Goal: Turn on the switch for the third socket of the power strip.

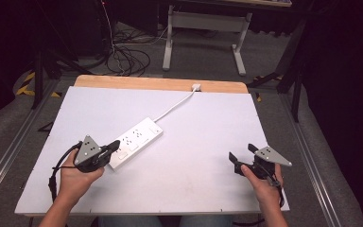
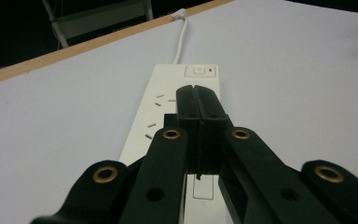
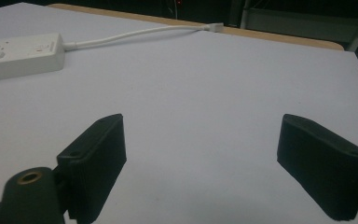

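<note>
High view: left tongs (image 1: pixel 115 144), jaws pressed together and empty, hover over the near end of the power strip (image 1: pixel 137 142) at the worktop's (image 1: pixel 208 156) centre-left; right tongs (image 1: pixel 240 157) gape wide; white cord (image 1: pixel 176 105) runs to the far edge.

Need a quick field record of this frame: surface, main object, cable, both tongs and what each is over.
surface: white board on a wooden table, wood edge showing at the far side
main object: white power strip, lying flat, diagonal, left of centre
switch: at the strip's far end, small red mark beside it
cable: white cable runs from the strip to the far table edge
left tongs: shut, empty, tips above the strip's near half; contact cannot be told
right tongs: open, empty, over bare board at right
</note>
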### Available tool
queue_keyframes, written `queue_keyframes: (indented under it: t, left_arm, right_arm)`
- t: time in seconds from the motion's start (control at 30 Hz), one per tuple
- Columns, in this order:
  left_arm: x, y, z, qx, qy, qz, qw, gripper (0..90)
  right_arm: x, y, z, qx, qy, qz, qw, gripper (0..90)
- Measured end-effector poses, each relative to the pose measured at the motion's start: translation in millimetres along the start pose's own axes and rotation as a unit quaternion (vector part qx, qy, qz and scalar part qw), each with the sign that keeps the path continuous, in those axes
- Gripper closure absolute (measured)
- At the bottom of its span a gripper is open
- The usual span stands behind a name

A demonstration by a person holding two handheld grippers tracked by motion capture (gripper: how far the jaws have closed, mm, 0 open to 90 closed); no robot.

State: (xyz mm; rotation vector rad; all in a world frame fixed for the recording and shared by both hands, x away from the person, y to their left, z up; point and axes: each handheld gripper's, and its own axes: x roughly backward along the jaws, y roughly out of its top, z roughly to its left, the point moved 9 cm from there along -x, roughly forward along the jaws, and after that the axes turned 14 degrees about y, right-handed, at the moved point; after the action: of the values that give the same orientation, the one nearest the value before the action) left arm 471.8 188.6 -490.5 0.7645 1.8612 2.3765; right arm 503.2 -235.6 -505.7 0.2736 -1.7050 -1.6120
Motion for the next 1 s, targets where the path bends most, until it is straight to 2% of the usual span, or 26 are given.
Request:
queue_keyframes:
  t: [0.1, 0.17, 0.6, 0.67, 0.9, 1.0]
  left_arm:
    - [-3.3, -1.6, -1.0, 0.003, 0.001, 0.008, 1.0, 89.8]
    - [-4.8, -3.4, -2.1, -0.01, 0.001, 0.013, 0.9999, 89.8]
    - [-14.6, -16.1, -9.1, -0.031, -0.006, 0.049, 0.9983, 89.9]
    - [-16.8, -19.7, -11.1, -0.043, -0.006, 0.057, 0.9974, 89.8]
    - [-22.8, -24.0, -14.4, -0.05, -0.007, 0.071, 0.9962, 89.9]
    - [-21.8, -21.2, -17.1, -0.055, -0.01, 0.067, 0.9962, 89.9]
  right_arm:
    - [-0.7, 0.5, 0.4, 0.002, 0.0, 0.0, 1.0, 15.9]
    - [-0.8, 0.8, 1.0, 0.003, 0.0, 0.0, 1.0, 16.0]
    - [0.1, 1.4, 0.3, 0.001, 0.001, -0.002, 1.0, 16.0]
    - [0.3, 1.6, 0.5, 0.002, 0.0, -0.002, 1.0, 16.0]
    - [0.6, 2.7, 0.7, 0.003, 0.0, -0.003, 1.0, 16.0]
    - [1.2, 3.1, 1.0, 0.003, 0.001, -0.004, 1.0, 16.0]
